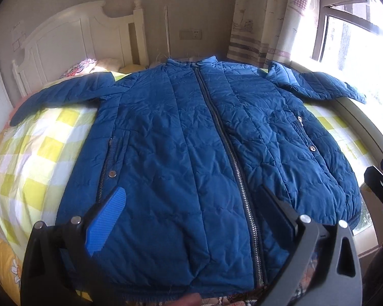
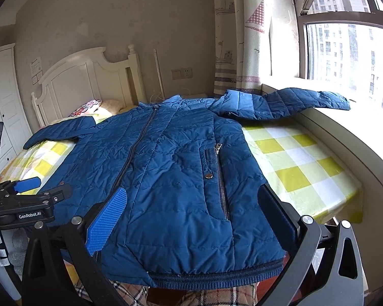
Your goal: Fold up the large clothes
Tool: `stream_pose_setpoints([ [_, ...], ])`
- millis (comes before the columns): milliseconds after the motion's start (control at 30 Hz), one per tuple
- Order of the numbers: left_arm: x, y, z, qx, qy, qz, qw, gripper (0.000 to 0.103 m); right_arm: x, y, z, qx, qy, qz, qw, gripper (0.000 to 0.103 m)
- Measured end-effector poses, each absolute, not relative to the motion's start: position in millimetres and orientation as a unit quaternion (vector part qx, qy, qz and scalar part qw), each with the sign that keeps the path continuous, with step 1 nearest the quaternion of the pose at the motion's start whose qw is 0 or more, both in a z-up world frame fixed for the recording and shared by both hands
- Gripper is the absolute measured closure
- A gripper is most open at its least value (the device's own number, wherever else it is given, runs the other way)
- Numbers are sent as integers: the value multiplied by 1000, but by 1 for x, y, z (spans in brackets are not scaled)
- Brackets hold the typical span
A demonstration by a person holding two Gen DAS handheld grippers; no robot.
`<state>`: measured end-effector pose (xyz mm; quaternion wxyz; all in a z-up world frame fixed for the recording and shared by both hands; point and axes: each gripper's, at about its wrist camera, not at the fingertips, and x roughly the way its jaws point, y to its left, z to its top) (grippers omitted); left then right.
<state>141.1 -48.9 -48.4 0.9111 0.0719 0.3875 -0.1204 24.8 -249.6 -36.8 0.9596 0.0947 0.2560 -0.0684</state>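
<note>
Flat on the checked bedsheet lies a blue quilted jacket, front up, zipped, both sleeves spread out; its collar points to twelve o'clock, its hem to six. Above the hem the left gripper hovers with fingers spread wide, holding nothing. Likewise the right gripper is spread and empty over the jacket's right pocket.

bed — checked yellow sheet | blue jacket flat on it (zipped) — pillows beyond
</note>
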Motion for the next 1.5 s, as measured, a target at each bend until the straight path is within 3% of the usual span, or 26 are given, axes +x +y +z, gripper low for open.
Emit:
stream_pose_setpoints([
  [167, 252, -59, -71, 103, 399, -78, 908, 2, 90, -333, -54, 198, 293, -101, 930, 4],
  [333, 329, -33, -118, 32, 470, -67, 880, 2, 168, -426, -65, 301, 303, -154, 891, 4],
  [667, 326, -34, -123, 38, 447, -67, 891, 2, 289, -533, -95, 374, 306, -255, 838, 5],
  [700, 327, -33, -123, 37, 447, -70, 891, 2, 293, -536, -93, 379, 294, -255, 840, 28],
  [733, 328, -33, -123, 35, 446, -73, 891, 2, 296, -534, -86, 376, 273, -242, 852, 61],
  [800, 329, -33, -123, 34, 445, -73, 892, 2, 307, -509, -57, 313, 253, -237, 884, 75],
  [900, 330, -34, -123, 32, 443, -73, 893, 2, 333, -430, -7, 163, 231, -181, 942, 81],
  [1067, 329, -33, -122, 27, 441, -74, 894, 2, 359, -256, 21, -52, 215, -11, 975, 81],
  [1167, 328, -33, -121, 24, 441, -76, 894, 2, 371, -172, -13, -139, 282, 69, 947, 79],
  [1200, 328, -33, -121, 23, 441, -77, 894, 2, 374, -156, -29, -156, 307, 91, 934, 61],
  [1233, 328, -32, -121, 23, 440, -77, 894, 2, 377, -145, -47, -162, 339, 116, 919, 35],
  [1300, 328, -32, -121, 22, 440, -78, 894, 2, 378, -140, -76, -151, 385, 140, 899, 17],
  [1500, 329, -29, -121, 16, 438, -81, 895, 2, 344, -203, -58, 14, 406, 133, 904, 17],
])
